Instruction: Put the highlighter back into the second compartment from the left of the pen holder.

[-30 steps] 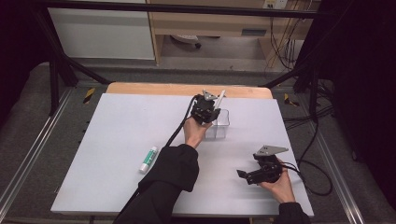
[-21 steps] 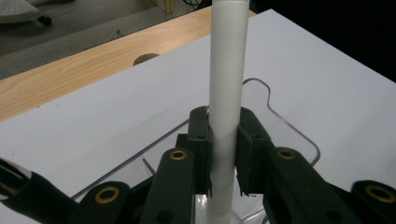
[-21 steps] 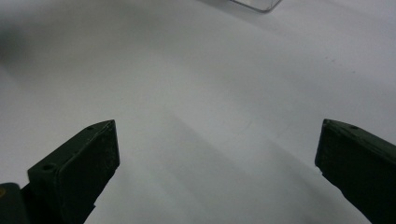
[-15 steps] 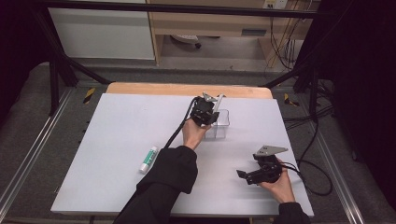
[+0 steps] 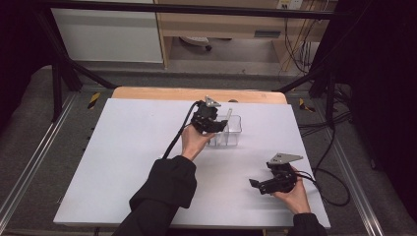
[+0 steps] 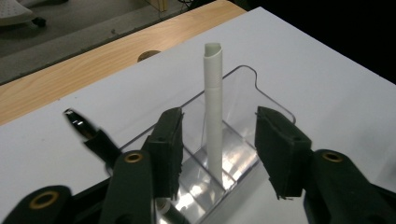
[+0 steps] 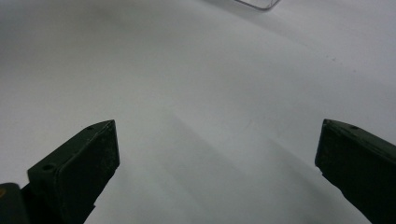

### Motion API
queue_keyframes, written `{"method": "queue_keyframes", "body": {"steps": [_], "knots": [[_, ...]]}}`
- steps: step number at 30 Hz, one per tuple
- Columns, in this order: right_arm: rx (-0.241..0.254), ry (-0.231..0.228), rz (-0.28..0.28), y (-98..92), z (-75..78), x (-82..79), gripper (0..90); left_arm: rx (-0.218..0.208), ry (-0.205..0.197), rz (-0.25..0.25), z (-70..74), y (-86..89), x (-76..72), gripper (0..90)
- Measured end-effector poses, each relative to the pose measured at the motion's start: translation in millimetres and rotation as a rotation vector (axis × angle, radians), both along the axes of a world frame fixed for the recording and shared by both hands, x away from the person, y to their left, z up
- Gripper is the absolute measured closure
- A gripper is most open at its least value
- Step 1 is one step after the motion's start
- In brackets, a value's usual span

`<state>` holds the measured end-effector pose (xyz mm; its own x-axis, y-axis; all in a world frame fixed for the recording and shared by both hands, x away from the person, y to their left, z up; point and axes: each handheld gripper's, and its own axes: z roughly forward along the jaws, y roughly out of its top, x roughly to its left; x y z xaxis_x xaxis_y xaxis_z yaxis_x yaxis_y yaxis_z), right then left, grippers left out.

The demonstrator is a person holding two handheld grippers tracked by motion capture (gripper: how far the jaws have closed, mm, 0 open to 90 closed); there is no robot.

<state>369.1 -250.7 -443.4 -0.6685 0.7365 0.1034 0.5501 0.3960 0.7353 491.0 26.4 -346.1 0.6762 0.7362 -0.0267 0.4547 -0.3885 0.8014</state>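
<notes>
A white tube [image 6: 214, 107] stands upright in a clear divided box [image 6: 261, 91] at the far middle of the table. My left gripper [image 6: 217, 135] has just been opening; its black pads [image 6: 169, 140] stand on either side of the tube without touching it. A black item with a shiny tip [image 6: 86, 133] leans in the box at the left. In the high view the left gripper [image 5: 212, 124] sits at the box [image 5: 235, 132]. My right gripper [image 5: 255, 186] rests near the table's front right, open, nothing between its jaws [image 7: 217, 154].
The white table [image 5: 128, 147] ends in a wooden strip [image 5: 162, 93] at the far edge. A black cable [image 5: 174, 140] trails from the left gripper along the forearm. Another cable [image 5: 327, 184] loops off the right edge. Metal frame rails [image 5: 29, 167] flank the table.
The left gripper's jaws have opened and let go of the white tube, which now stands in the clear box. The left hand has drawn back slightly. The right hand has not moved.
</notes>
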Motion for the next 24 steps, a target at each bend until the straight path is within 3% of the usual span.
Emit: {"method": "queue_keyframes", "body": {"steps": [4,12,16,18,24], "knots": [[-0.002,0.003,0.0,0.2,0.1,-0.6,0.5,-0.008,-0.008,-0.009,6.7,20.3,-12.9,43.9],[0.002,-0.002,-0.01,0.2,0.2,-1.1,0.5,0.016,-0.029,0.001,11.8,61.3,-39.0,31.5],[0.0,0.002,-0.005,0.8,-0.3,-1.6,0.5,0.027,-0.021,0.003,7.4,79.2,-49.6,23.5],[-0.001,0.002,-0.008,0.8,-0.3,-1.6,0.5,0.052,-0.027,0.002,4.3,87.6,-55.6,20.4],[-0.018,0.015,-0.021,3.2,-1.9,-2.2,0.5,0.082,-0.011,0.008,-6.3,114.6,-71.0,15.7]]}}
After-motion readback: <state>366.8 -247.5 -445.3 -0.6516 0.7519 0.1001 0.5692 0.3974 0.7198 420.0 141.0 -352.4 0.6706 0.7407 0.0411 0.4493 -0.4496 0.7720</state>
